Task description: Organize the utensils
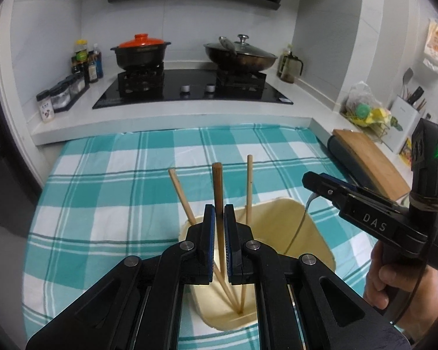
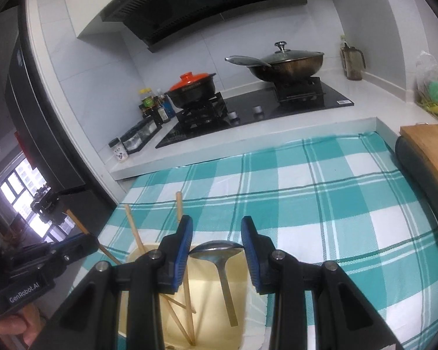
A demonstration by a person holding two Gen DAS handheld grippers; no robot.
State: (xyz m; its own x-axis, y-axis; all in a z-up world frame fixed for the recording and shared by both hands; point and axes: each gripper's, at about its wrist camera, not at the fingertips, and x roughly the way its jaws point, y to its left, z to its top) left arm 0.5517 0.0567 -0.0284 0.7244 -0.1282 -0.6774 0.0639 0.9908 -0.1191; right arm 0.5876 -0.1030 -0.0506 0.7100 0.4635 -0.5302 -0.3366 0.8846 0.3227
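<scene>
**Left wrist view: last chopstick going into the holder, spoon already in**

Left wrist view shows my left hand-held gripper (image 1: pixel 219 218) with its pads drawn in tight on a dark-tipped chopstick (image 1: pixel 218 186). The stick stands nearly upright, its upper end poking out at 12 o'clock above the pads, its lower end reaching down into the cream holder (image 1: pixel 315 233). Two lighter chopsticks (image 1: pixel 181 197) already lean inside the holder, one toward 11 o'clock and one toward 1 o'clock, with their feet gathered at the bottom.

On the right wrist camera my right hand-held gripper (image 2: pixel 217 250) is spread wide and carries nothing. It hovers above the holder (image 2: pixel 216 315), and the metal spoon (image 2: pixel 219 255) sits between the pads' line of sight, bowl up against the far rim, handle running down to 6 o'clock inside the container. I judge the spoon to be released, since neither pad touches it.

The holder rests on the teal checked cloth (image 1: pixel 116 192) covering the bench. I see no loose utensils lying on the cloth in either view, though the parts behind both grippers are hidden from me.

My reading: the job is close to finished. The spoon and two chopsticks are stowed, and the held chopstick is partly in. What remains is to let that stick go so it settles with the others, then lift both grippers clear without tipping the holder.
</scene>
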